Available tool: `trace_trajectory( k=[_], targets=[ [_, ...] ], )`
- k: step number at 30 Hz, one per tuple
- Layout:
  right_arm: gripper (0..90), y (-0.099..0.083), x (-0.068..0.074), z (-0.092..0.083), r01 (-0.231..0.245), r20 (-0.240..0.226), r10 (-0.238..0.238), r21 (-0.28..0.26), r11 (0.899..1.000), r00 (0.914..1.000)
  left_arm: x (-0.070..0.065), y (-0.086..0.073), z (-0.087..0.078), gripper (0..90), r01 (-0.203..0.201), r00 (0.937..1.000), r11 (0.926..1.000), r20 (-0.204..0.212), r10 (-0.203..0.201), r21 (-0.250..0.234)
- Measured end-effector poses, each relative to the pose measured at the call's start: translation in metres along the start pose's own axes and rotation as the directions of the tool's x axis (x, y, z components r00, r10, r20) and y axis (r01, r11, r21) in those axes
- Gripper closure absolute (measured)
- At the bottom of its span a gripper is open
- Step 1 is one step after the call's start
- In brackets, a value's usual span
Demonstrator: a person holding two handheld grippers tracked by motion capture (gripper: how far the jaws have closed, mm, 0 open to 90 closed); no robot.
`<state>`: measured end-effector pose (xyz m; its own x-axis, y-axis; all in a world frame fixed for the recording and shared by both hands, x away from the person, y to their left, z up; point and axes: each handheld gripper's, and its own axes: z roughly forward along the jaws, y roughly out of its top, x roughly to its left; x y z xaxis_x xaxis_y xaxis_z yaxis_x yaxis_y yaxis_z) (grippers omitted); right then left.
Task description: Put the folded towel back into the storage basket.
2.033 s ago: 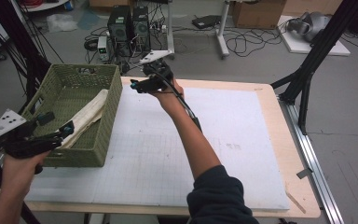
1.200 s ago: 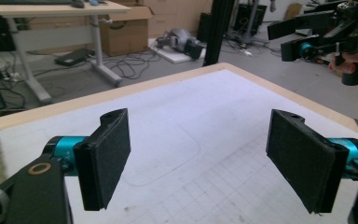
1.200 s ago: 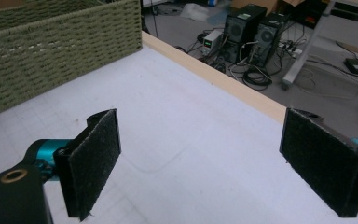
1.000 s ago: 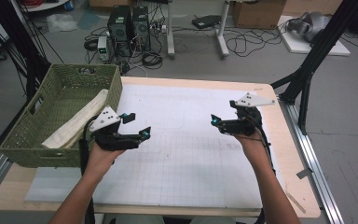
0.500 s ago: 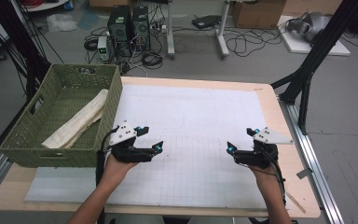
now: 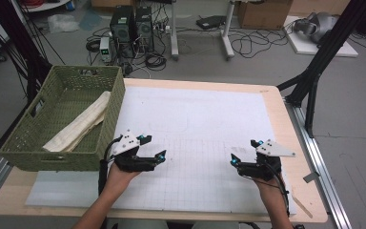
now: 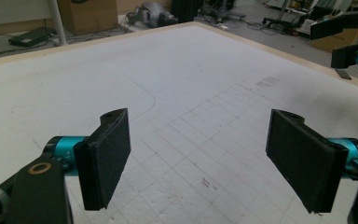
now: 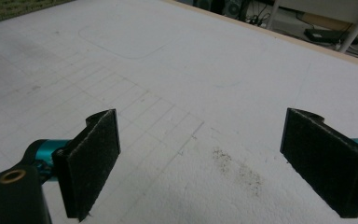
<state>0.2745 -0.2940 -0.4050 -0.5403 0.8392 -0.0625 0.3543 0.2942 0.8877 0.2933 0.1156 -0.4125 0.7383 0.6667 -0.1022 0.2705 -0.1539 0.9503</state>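
Both grippers, left gripper [image 6: 153, 153] and right gripper [image 6: 242, 153], sit low on the white mat [image 6: 205, 119], jaws spread wide and empty, parked because the folded cloth [image 6: 78, 126] already lies in the green basket [image 6: 59, 160] at ten o'clock. Left gripper view: pads [image 7: 105, 156] apart over bare grid, nothing between. Right gripper view: same, pads [image 8: 93, 161] wide over the mat.
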Motion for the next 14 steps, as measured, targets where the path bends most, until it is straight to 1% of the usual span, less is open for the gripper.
trace_trajectory(
  k=[1, 2, 6, 8, 11, 14],
  targets=[
    [11.1, -0.0001, 0.0007, 0.0003, 0.007, 0.005, -0.007, 0.009, 1.000, 1.0000, 0.0001, -0.0003, 0.0001, 22.4, -0.001, 1.0000, 1.0000, 0.000, 0.001, 0.002],
    [11.1, -0.0001, 0.0009, 0.0004, 0.012, 0.005, -0.012, 0.005, 1.000, 0.9999, 0.0001, -0.0008, 0.0004, 22.4, 0.001, 1.0000, 1.0000, 0.001, -0.001, 0.003],
    [11.1, 0.0004, 0.0016, 0.0004, 0.006, -0.005, -0.006, -0.006, 1.000, 1.0000, 0.0005, -0.0023, 0.0008, 22.4, 0.003, 1.0000, 1.0000, -0.002, -0.003, 0.006],
    [11.1, 0.0006, 0.0020, 0.0005, 0.007, -0.005, -0.007, -0.008, 1.000, 1.0000, 0.0010, -0.0021, 0.0001, 22.4, -0.002, 1.0000, 1.0000, -0.006, 0.002, 0.006],
    [11.1, 0.0003, 0.0015, 0.0007, 0.012, -0.004, -0.012, -0.008, 1.000, 0.9999, 0.0013, -0.0022, 0.0001, 22.4, 0.004, 0.9999, 1.0000, -0.009, -0.004, 0.004],
    [11.1, 0.0002, 0.0009, 0.0011, 0.007, -0.004, -0.007, -0.009, 1.000, 1.0000, 0.0016, -0.0023, 0.0004, 22.4, 0.002, 1.0000, 1.0000, -0.009, -0.002, 0.005]
  ],
)
